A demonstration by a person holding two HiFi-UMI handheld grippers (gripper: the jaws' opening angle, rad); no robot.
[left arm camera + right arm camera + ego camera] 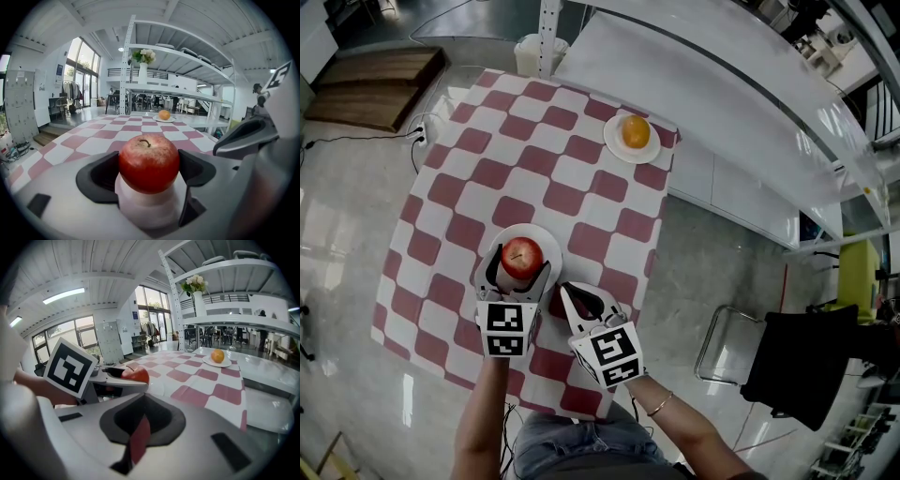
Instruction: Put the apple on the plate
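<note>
The apple (149, 163) sits upright, stem up, on a white plate (546, 234) at the near side of the counter, which is covered with a red-and-white checked cloth (469, 178). The left gripper (521, 267) reaches over the near rim of that plate. Its two dark jaws press against the apple's left and right sides, so it is gripping the fruit while the apple's base rests on the plate.

The right gripper (140, 423) lies just beside the left one, to its right. It is low over the cloth and clear of the plate. Its jaws are drawn together with only a thin slit between them, through which a strip of red cloth shows, and it holds nothing.

At the far right corner of the counter, well apart from the apple, an orange (636, 131) lies on a second, smaller white plate (619, 148). Past that corner stands a white shelf unit (722, 103), and a vase of white flowers (143, 58) stands on one of its upper shelves. On the floor to the right of the counter is a chair (806, 366) with a black seat. The person's right wrist wears a thin bracelet (659, 405).
</note>
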